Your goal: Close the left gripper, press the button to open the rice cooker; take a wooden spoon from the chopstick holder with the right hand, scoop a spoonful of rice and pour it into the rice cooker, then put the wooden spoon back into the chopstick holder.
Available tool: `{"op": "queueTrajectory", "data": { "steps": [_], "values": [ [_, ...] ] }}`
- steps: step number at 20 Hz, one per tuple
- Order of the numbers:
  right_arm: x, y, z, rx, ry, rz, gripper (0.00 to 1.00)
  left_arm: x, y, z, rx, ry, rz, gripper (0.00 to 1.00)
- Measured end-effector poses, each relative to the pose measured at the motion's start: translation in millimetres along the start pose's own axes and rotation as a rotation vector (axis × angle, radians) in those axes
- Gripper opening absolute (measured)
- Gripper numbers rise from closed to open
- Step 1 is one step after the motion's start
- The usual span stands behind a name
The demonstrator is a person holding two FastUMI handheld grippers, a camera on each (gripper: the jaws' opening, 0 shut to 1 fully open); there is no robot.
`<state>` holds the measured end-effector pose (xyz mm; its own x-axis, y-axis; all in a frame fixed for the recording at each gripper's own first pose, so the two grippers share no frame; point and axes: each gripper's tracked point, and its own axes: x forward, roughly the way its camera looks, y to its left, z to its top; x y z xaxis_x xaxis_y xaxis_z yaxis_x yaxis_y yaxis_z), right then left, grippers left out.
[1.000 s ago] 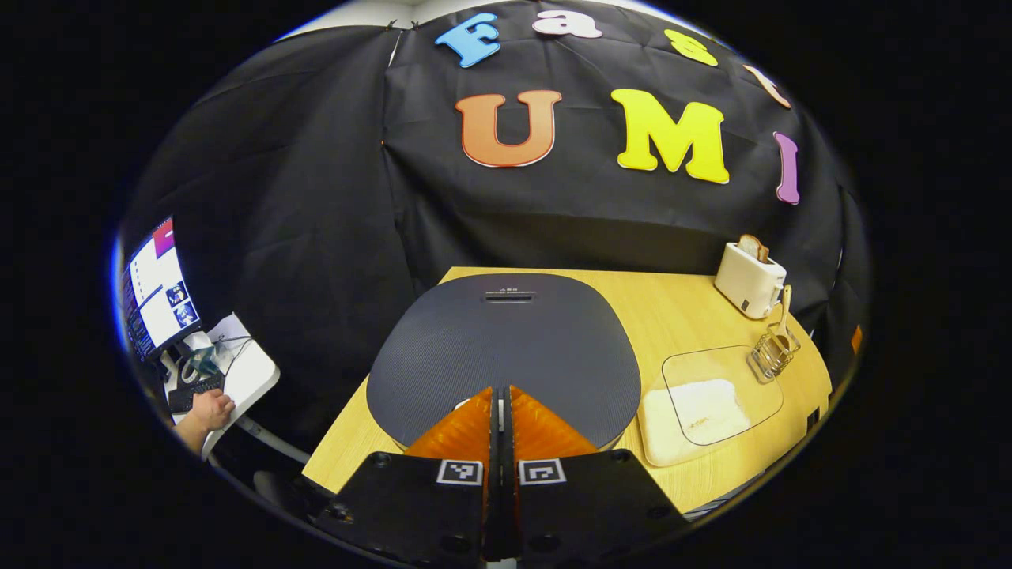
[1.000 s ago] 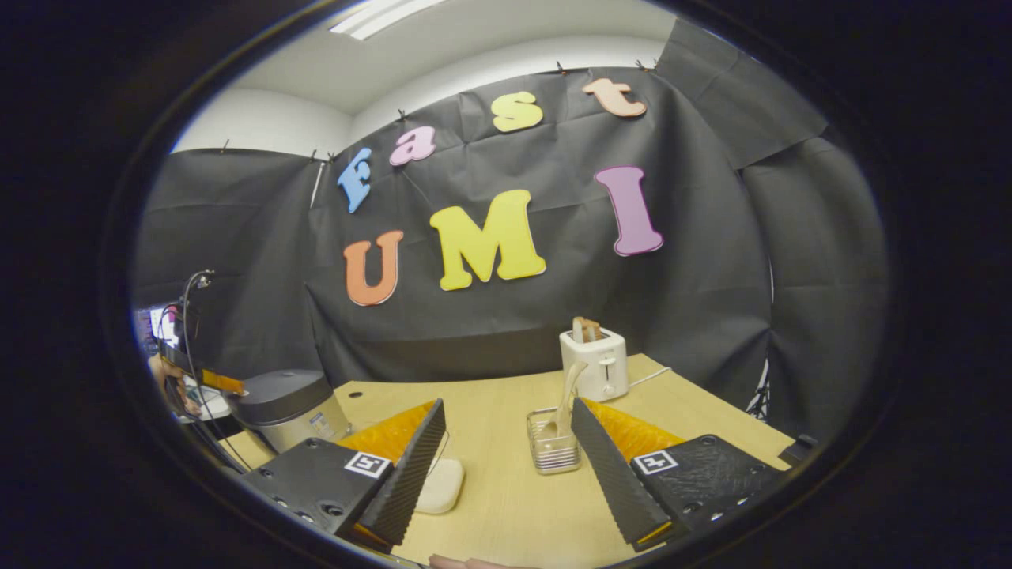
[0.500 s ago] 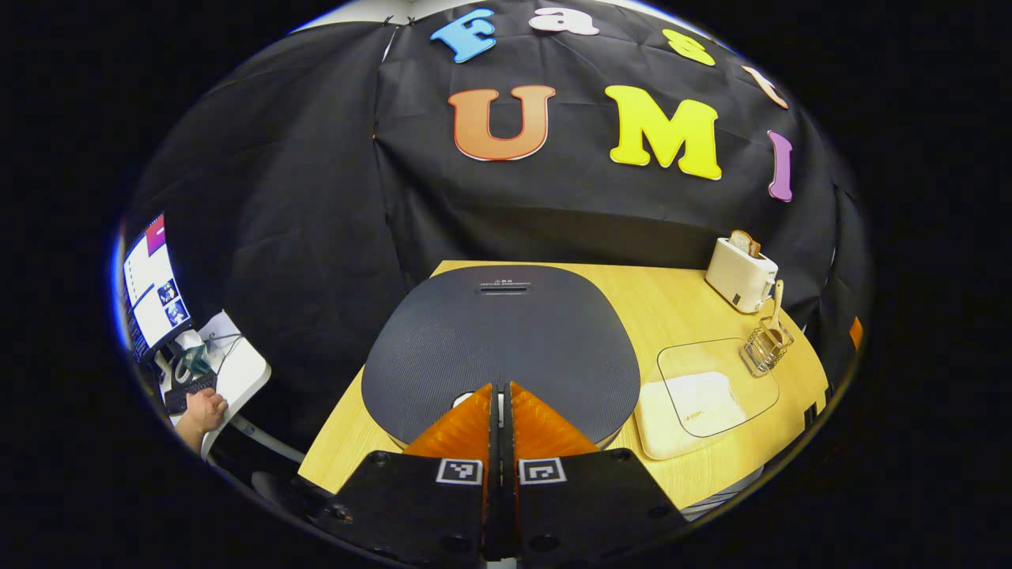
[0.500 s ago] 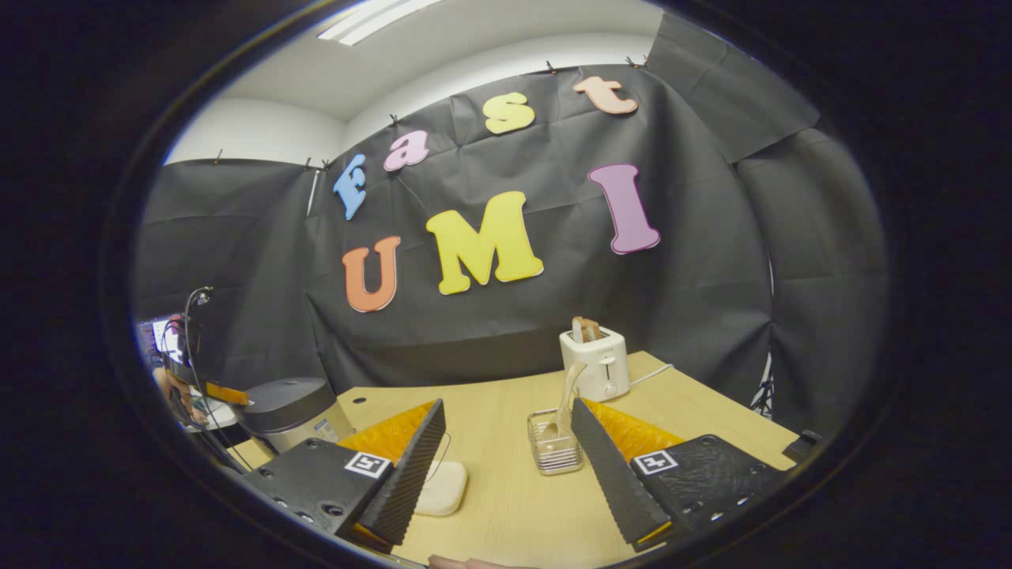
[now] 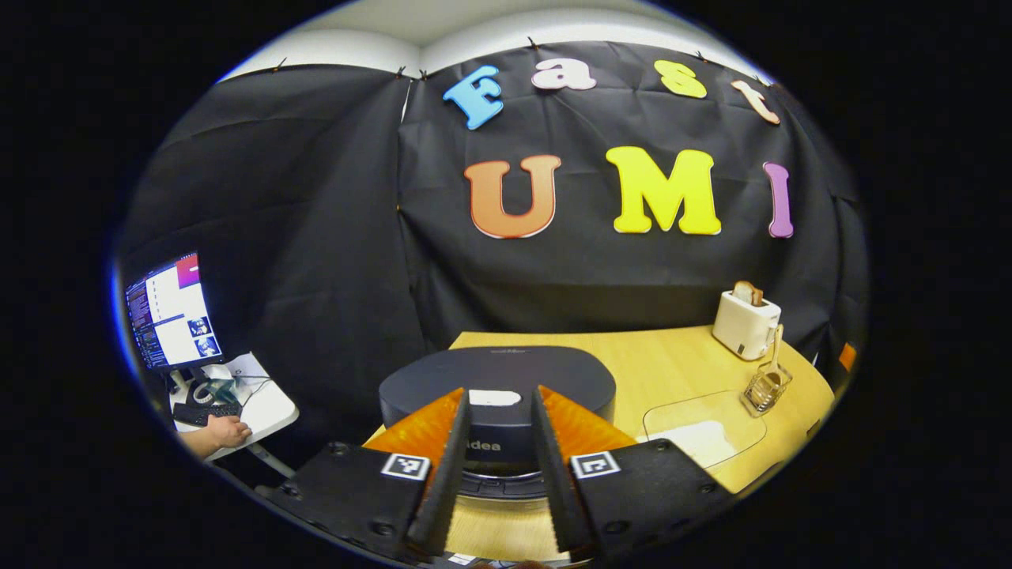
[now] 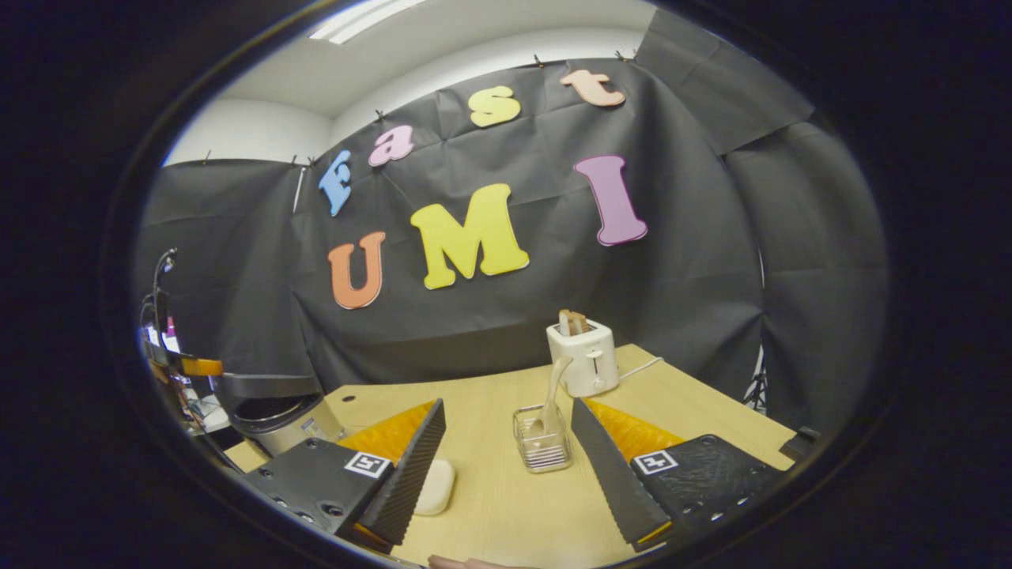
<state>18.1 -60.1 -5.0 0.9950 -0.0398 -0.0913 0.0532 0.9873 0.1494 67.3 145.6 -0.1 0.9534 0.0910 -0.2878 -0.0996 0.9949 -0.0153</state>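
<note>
The dark rice cooker (image 5: 496,411) stands right in front of my left gripper (image 5: 500,391), which is open, its fingers framing the white button (image 5: 494,397) without touching it. In the right gripper view the cooker (image 6: 277,419) sits at far left with its lid (image 6: 265,386) lifted off the rim. The wooden spoon (image 6: 551,387) stands in the wire chopstick holder (image 6: 541,438), just ahead of my open, empty right gripper (image 6: 507,405). The rice tray (image 5: 700,431) lies right of the cooker under a clear cover. The spoon (image 5: 776,344) and holder (image 5: 763,387) stand beyond it.
A white toaster (image 6: 581,356) with a slice of bread stands behind the holder near the back wall. Left of the table, a person's hand (image 5: 225,433) rests at a keyboard below a monitor (image 5: 170,312). The table edge (image 5: 775,466) runs close to the tray.
My left gripper went from shut to open and drew back and down from above the lid to the cooker's front. The cooker lid has lifted. The right gripper barely shifted.
</note>
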Motion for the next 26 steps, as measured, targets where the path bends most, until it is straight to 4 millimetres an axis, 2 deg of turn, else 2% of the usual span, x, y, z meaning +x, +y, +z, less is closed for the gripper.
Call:
{"op": "queueTrajectory", "data": {
  "steps": [1, 2, 4, 5, 8, 9, 10, 11, 12, 14, 17, 19, 20, 21, 22, 24, 25, 26],
  "values": [
    [0.8, 0.0, 0.3, -0.001, 0.002, 0.0, 0.95, -4.0, -1.3, 2.8, -0.012, -0.012, 0.0, 0.66],
    [1.4, -1.7, -1.2, -0.001, 0.002, -0.002, 0.91, -7.7, -6.2, 1.2, -0.024, -0.01, -0.009, 0.76],
    [2.0, -2.8, -1.9, 0.001, 0.006, -0.008, 0.91, -13.8, -6.6, -1.1, -0.028, -0.012, 0.004, 0.97],
    [3.1, -2.6, -2.3, 0.001, 0.008, -0.009, 0.95, -17.0, -5.2, -1.1, -0.019, -0.022, 0.013, 0.98],
    [6.9, -3.2, -5.4, -0.01, 0.015, -0.014, 0.95, -29.5, -14.4, -1.1, -0.008, -0.061, 0.015, 0.97],
    [9.1, -3.6, -6.8, -0.016, 0.018, -0.018, 0.91, -34.0, -18.9, -2.3, -0.007, -0.07, 0.009, 0.98],
    [10.8, -5.1, -8.7, -0.021, 0.02, -0.023, 0.95, -38.1, -24.5, -4.5, -0.002, -0.078, 0.0, 0.98],
    [14.1, -6.6, -8.5, -0.025, 0.019, -0.028, 0.91, -43.3, -29.4, -7.1, 0.003, -0.086, -0.005, 0.98],
    [18.4, -8.7, -10.2, -0.033, 0.014, -0.032, 0.95, -47.7, -33.3, -11.7, 0.012, -0.091, -0.01, 0.98],
    [31.3, -17.4, -14.3, -0.047, 0.019, -0.055, 0.95, -58.0, -44.5, -22.2, 0.046, -0.096, -0.022, 0.98],
    [62.0, -34.6, -16.1, -0.074, 0.039, -0.08, 0.95, -69.0, -61.8, -29.7, 0.094, -0.131, -0.037, 0.98],
    [86.8, -46.7, -15.3, -0.073, 0.063, -0.095, 0.95, -71.8, -63.7, -36.0, 0.084, -0.135, -0.014, 0.99],
    [101.5, -51.5, -16.5, -0.066, 0.08, -0.097, 0.91, -72.0, -66.9, -36.1, 0.066, -0.133, -0.008, 1.0],
    [116.1, -54.3, -19.1, -0.054, 0.11, -0.094, 0.91, -71.0, -71.3, -35.3, 0.058, -0.142, -0.014, 0.99],
    [131.7, -55.4, -23.8, -0.042, 0.145, -0.086, 0.96, -69.7, -76.8, -31.9, 0.061, -0.15, -0.023, 0.99],
    [160.4, -57.8, -37.6, -0.036, 0.227, -0.073, 0.96, -68.9, -82.8, -30.8, 0.074, -0.165, -0.032, 0.99],
    [174.5, -61.0, -43.6, -0.036, 0.261, -0.076, 0.92, -67.9, -89.1, -32.6, 0.076, -0.169, -0.049, 0.99],
    [189.1, -67.3, -49.0, -0.033, 0.285, -0.093, 0.95, -67.9, -95.4, -35.2, 0.077, -0.165, -0.068, 0.99]
  ]
}}
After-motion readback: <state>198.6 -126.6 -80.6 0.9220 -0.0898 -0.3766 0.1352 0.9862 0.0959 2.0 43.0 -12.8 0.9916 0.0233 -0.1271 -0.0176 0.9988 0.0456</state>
